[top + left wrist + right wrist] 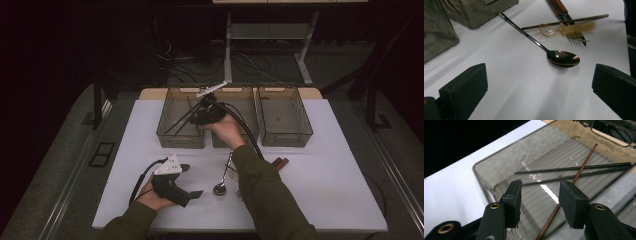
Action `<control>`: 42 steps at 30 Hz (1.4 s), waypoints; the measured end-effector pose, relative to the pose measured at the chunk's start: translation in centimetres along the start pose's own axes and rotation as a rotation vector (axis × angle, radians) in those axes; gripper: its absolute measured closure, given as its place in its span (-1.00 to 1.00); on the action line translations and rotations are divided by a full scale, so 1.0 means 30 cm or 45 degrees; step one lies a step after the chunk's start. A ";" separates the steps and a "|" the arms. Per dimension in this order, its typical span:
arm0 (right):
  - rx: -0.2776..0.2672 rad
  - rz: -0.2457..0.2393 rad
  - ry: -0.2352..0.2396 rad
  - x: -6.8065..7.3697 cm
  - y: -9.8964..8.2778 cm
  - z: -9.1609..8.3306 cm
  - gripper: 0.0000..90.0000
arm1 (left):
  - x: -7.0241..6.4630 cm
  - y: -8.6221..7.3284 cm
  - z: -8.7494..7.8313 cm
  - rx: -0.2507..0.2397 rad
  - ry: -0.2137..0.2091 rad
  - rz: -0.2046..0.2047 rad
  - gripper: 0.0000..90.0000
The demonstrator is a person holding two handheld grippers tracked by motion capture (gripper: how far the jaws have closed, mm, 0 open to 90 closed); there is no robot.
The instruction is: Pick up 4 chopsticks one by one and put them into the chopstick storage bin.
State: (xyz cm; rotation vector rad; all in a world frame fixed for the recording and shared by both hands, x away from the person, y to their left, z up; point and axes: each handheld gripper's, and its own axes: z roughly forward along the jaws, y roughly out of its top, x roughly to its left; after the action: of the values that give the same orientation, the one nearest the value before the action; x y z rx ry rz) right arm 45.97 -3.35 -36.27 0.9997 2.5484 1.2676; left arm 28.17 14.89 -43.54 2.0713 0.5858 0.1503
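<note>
Right gripper (539,202) hangs over the left bin (482,173), jaws apart, pressing nothing; brown chopstick (576,175) lies inside across 2 black chopsticks (574,167), tip near the far wall. Left gripper (539,87) jaws wide apart over bare table (519,87), spoon (562,58) just ahead.

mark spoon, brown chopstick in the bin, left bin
spoon (563,58), left gripper view, on the bowl.
brown chopstick (580,167), right gripper view, on the shaft.
left bin (181,138), high view, on the front wall.
</note>
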 end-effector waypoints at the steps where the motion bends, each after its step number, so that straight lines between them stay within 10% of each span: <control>1: -0.006 -0.007 0.013 -0.001 -0.006 -0.017 0.14 | 0.000 0.000 -0.001 -0.002 0.001 0.000 -1.00; 20: 0.034 -0.099 0.054 -0.037 -0.248 -0.321 0.03 | 0.003 -0.005 -0.003 -0.001 0.018 -0.036 -1.00; 42: 0.169 -0.092 0.042 -0.030 -0.582 -0.481 0.31 | 0.008 -0.007 -0.004 0.018 0.033 -0.026 -1.00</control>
State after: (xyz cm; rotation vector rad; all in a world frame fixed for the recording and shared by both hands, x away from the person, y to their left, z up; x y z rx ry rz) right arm 32.32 -21.00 -40.27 0.9077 2.6985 1.1186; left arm 28.27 15.19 -43.67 2.0790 0.6256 0.1618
